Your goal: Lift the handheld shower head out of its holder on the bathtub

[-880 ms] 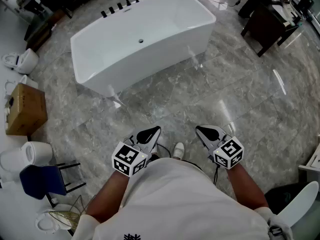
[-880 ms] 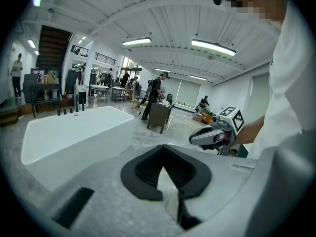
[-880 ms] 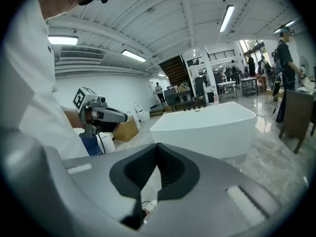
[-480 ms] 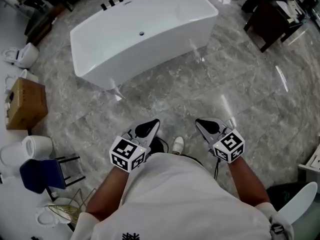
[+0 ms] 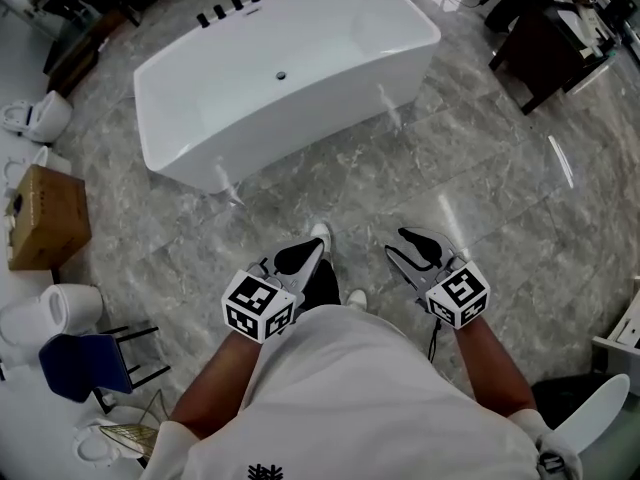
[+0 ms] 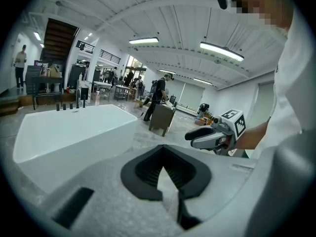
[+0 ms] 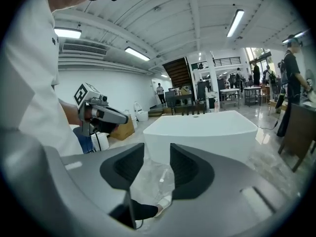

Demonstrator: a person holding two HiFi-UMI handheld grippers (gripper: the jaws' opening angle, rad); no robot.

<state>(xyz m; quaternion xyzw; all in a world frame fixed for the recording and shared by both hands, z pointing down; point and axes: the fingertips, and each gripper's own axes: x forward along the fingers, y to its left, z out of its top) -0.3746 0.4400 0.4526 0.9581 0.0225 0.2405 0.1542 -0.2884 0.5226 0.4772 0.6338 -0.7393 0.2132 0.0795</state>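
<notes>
Down low in the head view, the left gripper (image 5: 300,258) has its jaws drawn together at the tips, with nothing between them. The right gripper (image 5: 415,248), just beside it, has its jaws standing apart and holds nothing; its own view shows only floor and tub wall through the gap. Both tilt a little downward in front of the person's white shirt (image 5: 350,408), with one white shoe (image 5: 320,236) close by the left gripper's tip.

A stretch of grey marble floor (image 5: 480,168) lies ahead of the grippers, between them and the white bathtub (image 5: 400,63), which stands well apart from both. A row of black fittings (image 5: 237,3) rises from the tub's far rim. The handheld shower head is among them in its holder, though which piece it is cannot be told at this range.

Off to the left gripper's side are a cardboard box (image 5: 45,218), white toilets (image 5: 40,118) and a blue chair (image 5: 85,363). Beyond the right gripper a dark desk (image 5: 545,43) stands past the tub's corner.

The room is a large showroom with a white ribbed ceiling, strip lights (image 6: 222,51) and a staircase (image 6: 59,38), with people standing far behind the tub.
</notes>
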